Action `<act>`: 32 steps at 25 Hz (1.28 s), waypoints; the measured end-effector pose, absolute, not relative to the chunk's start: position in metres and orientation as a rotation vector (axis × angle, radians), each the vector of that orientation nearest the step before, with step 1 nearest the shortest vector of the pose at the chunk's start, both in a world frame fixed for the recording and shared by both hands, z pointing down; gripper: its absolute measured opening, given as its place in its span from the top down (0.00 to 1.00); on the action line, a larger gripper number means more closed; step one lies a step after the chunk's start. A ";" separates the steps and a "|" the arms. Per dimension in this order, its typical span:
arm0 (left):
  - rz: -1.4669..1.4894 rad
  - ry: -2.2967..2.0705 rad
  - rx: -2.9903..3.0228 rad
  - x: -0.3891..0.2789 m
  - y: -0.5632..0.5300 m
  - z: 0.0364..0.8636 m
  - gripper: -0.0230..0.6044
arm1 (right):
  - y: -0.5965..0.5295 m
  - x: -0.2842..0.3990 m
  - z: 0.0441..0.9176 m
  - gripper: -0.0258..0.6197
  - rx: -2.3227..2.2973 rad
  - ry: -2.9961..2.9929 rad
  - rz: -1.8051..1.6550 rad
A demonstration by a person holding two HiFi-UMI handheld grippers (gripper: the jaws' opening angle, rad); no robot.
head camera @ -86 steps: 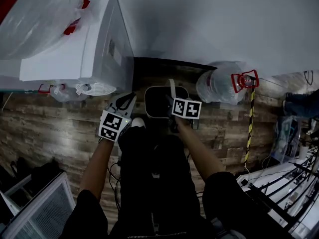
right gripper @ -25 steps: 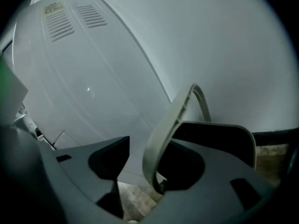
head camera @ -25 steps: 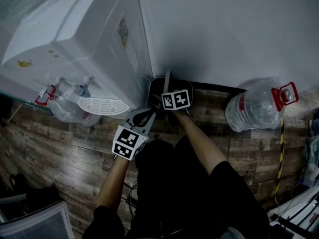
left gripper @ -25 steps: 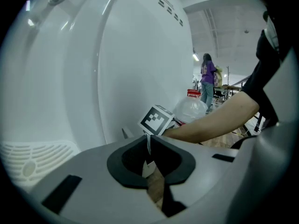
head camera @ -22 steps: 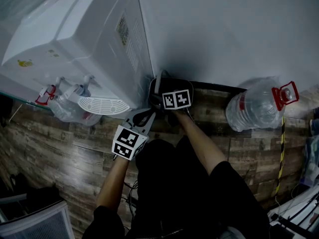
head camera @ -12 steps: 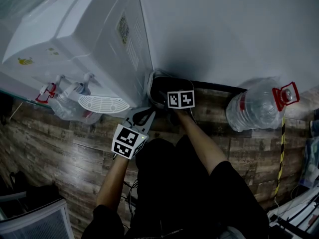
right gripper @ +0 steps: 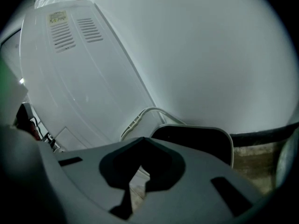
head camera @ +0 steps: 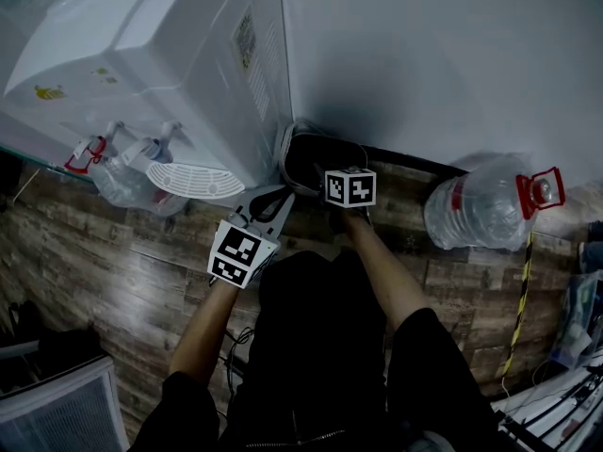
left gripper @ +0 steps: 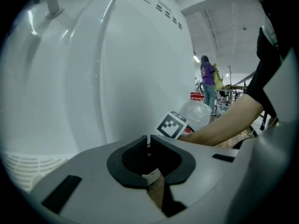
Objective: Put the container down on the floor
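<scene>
The container, a dark bin with a pale rim, stands on the wood floor between the white water dispenser and the wall. Its pale handle lies folded toward the dispenser. My right gripper sits just on the near side of the bin. Its jaws have just been closing and now meet with nothing between them. My left gripper hovers to the left, near the dispenser's base, pointing past it; its jaws meet too. The right gripper's marker cube shows beyond it.
A big clear water bottle with a red cap lies on the floor at the right. The dispenser's drip tray and taps jut out at left. The white wall closes the back.
The right gripper has let go of the bin's handle, drawn back a little toward me and shut. The handle dropped from upright to the bin's left rim. The left gripper barely moved.
</scene>
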State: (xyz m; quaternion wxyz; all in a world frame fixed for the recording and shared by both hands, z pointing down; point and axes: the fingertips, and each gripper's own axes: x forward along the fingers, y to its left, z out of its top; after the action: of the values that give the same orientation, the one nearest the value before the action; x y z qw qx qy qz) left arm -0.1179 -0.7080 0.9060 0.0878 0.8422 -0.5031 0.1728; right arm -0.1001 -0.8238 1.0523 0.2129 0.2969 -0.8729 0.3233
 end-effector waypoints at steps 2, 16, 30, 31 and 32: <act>0.524 -1.481 2.518 -0.115 -0.712 0.899 0.91 | -0.824 -0.097 1.048 0.94 0.835 -2.416 0.900; 0.548 -1.399 2.413 -0.098 -0.706 0.775 0.91 | -0.790 -0.061 0.929 0.94 0.854 -2.265 0.954; 0.542 -1.370 2.328 -0.074 -0.693 0.578 0.91 | -0.744 -0.015 0.707 0.94 0.903 -2.218 1.001; 0.537 -1.375 2.321 -0.072 -0.690 0.566 0.91 | -0.737 -0.009 0.692 0.94 0.920 -2.219 1.006; 0.533 -1.379 2.314 -0.069 -0.686 0.554 0.91 | -0.729 -0.004 0.677 0.94 0.941 -2.224 1.006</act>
State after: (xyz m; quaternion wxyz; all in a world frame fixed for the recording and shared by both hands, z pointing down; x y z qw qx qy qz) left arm -0.0691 -0.6863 0.5535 0.1964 0.8263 -0.4923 0.1905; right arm -0.0037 -0.7293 0.6772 0.2598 0.3473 -0.8209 0.3715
